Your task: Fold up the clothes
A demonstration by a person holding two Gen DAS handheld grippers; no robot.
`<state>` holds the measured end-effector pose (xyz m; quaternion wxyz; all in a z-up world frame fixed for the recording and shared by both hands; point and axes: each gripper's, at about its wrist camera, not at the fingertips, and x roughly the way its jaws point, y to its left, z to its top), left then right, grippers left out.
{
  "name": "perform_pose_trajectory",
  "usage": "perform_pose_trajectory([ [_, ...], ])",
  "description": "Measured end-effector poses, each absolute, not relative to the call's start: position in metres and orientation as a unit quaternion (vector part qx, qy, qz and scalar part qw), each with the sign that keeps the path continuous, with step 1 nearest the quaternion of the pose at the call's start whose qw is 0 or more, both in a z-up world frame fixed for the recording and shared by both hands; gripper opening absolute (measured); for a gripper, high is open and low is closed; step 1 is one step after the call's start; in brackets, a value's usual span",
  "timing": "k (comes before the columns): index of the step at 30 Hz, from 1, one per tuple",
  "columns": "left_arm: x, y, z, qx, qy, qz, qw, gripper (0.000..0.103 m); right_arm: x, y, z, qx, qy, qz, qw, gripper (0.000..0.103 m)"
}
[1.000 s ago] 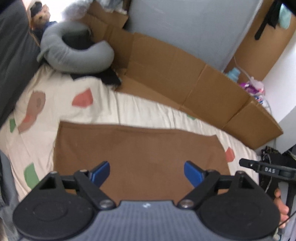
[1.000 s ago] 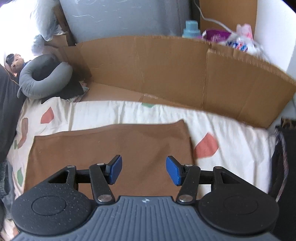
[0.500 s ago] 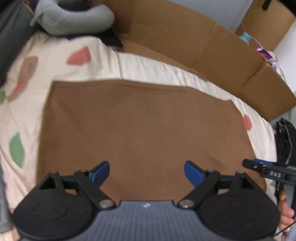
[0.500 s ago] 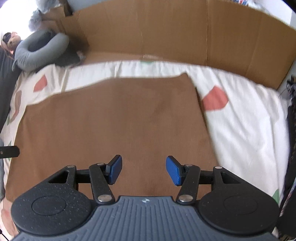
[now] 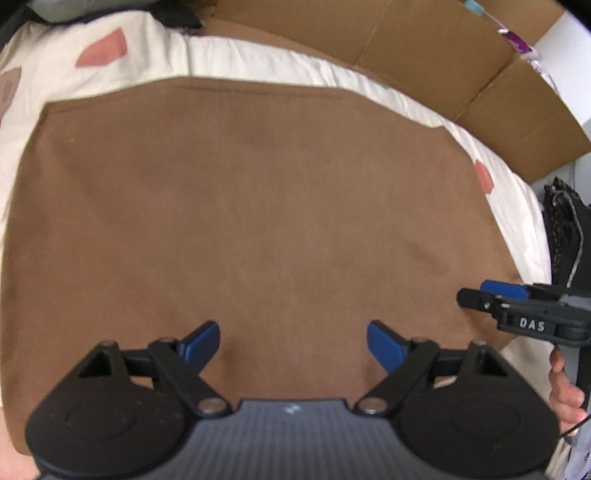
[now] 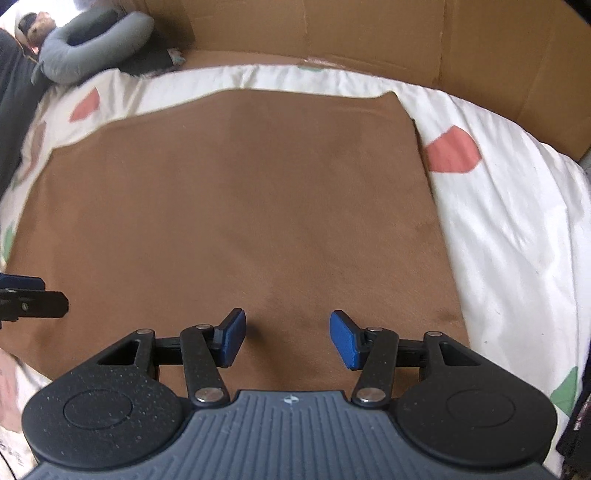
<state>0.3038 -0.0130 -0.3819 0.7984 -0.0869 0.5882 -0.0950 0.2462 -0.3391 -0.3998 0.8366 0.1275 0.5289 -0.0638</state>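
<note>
Bedsheet (image 6: 517, 229) – brown cloth (image 5: 258, 203) spread flat | left gripper (image 5: 293, 341) gaping, empty | right gripper (image 6: 288, 338) parted, empty

Surface: a bed (image 6: 517, 229) under a white sheet with coral, green and tan patches.
Spread on it: a brown cloth (image 6: 240, 206), flat and smooth, filling most of the sheet; its far edge runs straight, its right corner near a coral patch.
Head end: a grey curved pillow (image 6: 96, 44) by dark fabric.
Far side: cardboard panels (image 6: 369, 33) standing along the bed's edge.
</note>
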Motion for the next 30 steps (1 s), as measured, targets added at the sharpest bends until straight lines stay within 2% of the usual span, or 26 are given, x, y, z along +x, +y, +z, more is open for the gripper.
perform_pose_trajectory([
  [6, 0.293, -0.017, -0.394, -0.087, 0.596, -0.098, 0.792, 0.088, 0.228, -0.348, -0.407, 0.115, 0.533, -0.073, 0.835, 0.049],
  [10, 0.283, -0.025, -0.394, -0.078, 0.597, -0.122, 0.789, 0.088, 0.218, -0.359, -0.407, 0.118, 0.530, -0.081, 0.836, 0.048],
  [13, 0.277, -0.034, -0.392, -0.068, 0.594, -0.142, 0.789, 0.080, 0.212, -0.364, -0.407, 0.106, 0.529, -0.087, 0.837, 0.048],
  [15, 0.274, -0.040, -0.389, -0.067, 0.590, -0.157, 0.789, 0.070, 0.208, -0.366, -0.406, 0.094, 0.530, -0.091, 0.838, 0.048],
  [19, 0.277, -0.050, -0.379, -0.070, 0.575, -0.182, 0.794, 0.065, 0.199, -0.376, -0.388, 0.104, 0.515, -0.103, 0.844, 0.048],
  [22, 0.282, -0.060, -0.375, -0.073, 0.570, -0.191, 0.796, 0.051, 0.196, -0.374, -0.379, 0.115, 0.512, -0.089, 0.846, 0.048],
  [26, 0.283, -0.083, -0.378, -0.063, 0.566, -0.200, 0.798, 0.044, 0.195, -0.355, -0.382, 0.102, 0.520, -0.069, 0.846, 0.048],
  [30, 0.277, -0.091, -0.386, -0.070, 0.568, -0.206, 0.794, 0.042, 0.192, -0.334, -0.385, 0.083, 0.527, -0.051, 0.844, 0.048],
])
